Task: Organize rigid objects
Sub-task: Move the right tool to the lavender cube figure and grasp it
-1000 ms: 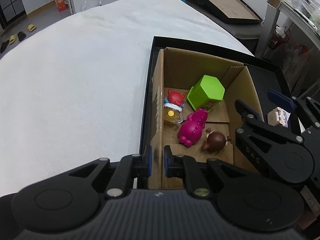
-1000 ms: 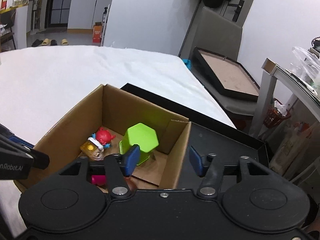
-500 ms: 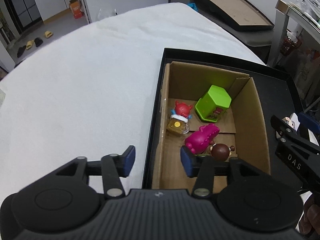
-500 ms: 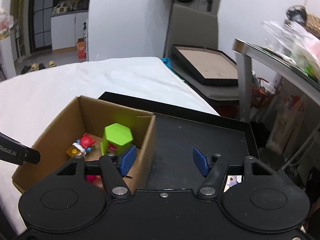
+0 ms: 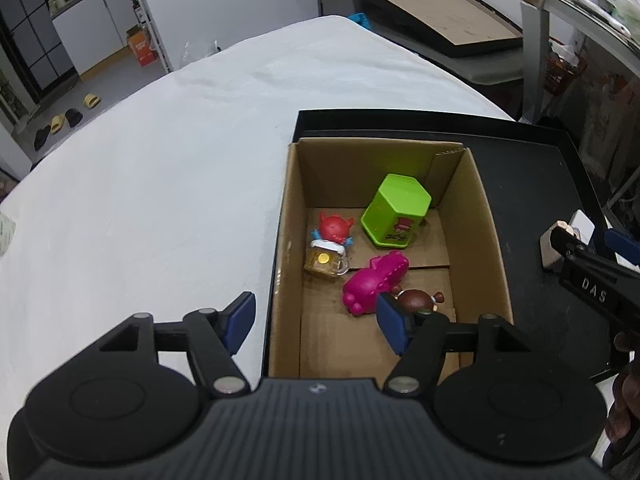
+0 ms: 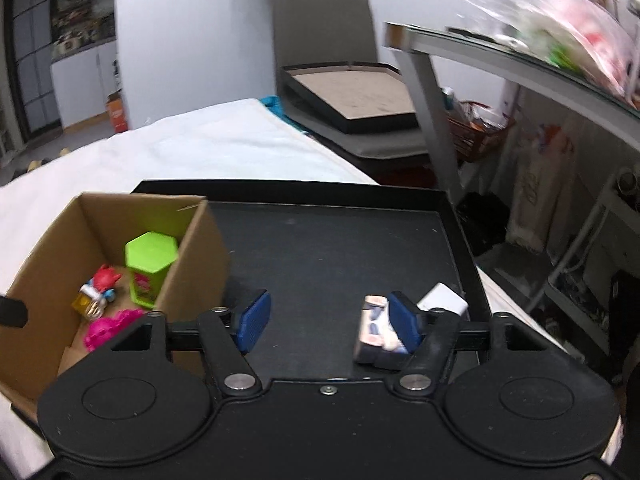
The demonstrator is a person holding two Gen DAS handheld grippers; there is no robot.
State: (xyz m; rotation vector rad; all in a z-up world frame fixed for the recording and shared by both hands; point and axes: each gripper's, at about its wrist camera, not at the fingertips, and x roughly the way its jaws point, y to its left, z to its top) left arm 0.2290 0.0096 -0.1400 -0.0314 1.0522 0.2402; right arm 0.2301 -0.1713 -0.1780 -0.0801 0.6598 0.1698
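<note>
A: What lies in the corrugated cardboard box?

B: A lime hexagonal plastic container, a glossy magenta hippo, a red figure, an amber mug and a brown round toy. My left gripper hangs over the box's near end, jaws parted and just widened, empty.

A: And your right?

B: My right gripper, likewise spread and just widened, hovers over the matte black tray; a small printed block and a white block lie by its right finger.

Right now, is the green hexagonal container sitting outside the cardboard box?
No, the green hexagonal container stands inside the cardboard box, near its far wall.
</note>
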